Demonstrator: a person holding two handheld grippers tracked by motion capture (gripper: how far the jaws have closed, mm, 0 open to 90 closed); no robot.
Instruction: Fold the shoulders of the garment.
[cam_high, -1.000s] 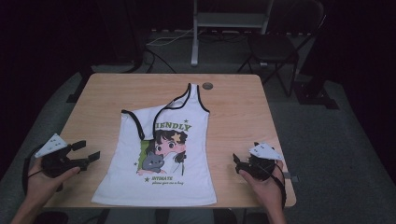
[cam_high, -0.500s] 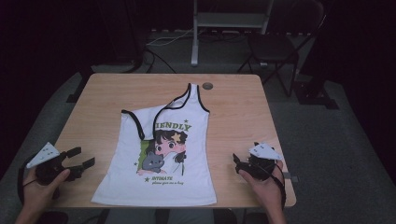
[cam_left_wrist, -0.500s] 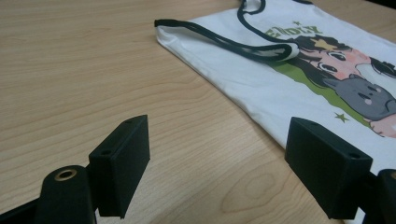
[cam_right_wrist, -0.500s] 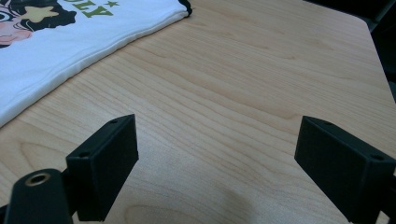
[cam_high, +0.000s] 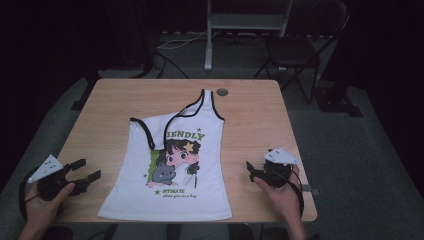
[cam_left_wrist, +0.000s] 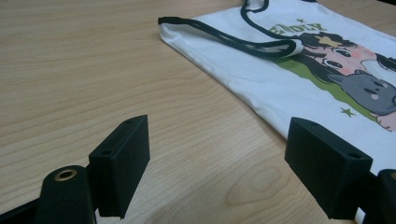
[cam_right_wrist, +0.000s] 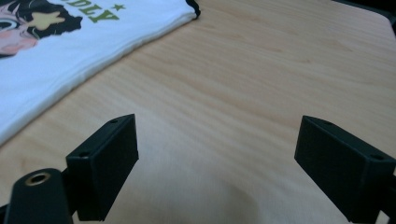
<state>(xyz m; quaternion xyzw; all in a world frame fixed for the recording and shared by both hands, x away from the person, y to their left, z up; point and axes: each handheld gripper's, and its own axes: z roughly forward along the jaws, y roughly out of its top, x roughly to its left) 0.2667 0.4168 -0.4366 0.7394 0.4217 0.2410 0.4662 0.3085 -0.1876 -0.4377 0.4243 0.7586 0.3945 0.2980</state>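
Jaws on both tools stand wide apart and hold nothing. Your left gripper (cam_high: 82, 175) hovers over bare wood near the table's front left corner, just off the tank top's lower left edge; your right gripper (cam_high: 256, 170) sits on the far side, near the front right, a little apart from the right hem.

Tank top (cam_high: 175, 170) lies flat in the middle of the table (cam_high: 105, 100), print up, hem toward you. One shoulder strap (cam_high: 150, 132) is folded over onto the chest; the other strap (cam_high: 207, 100) points away toward the far edge.

Risks, as I judge them:
- Cloth is thin and lies tight on the wood. Come in too high and your jaws close on air; too steep and the pads scrape the table.
- Pinch only the top layer and front and back will separate, bunching the fold.
- Pull unevenly with the two hands and the shirt skews or slides toward the front edge.
- The folded strap could drag loose and tangle.
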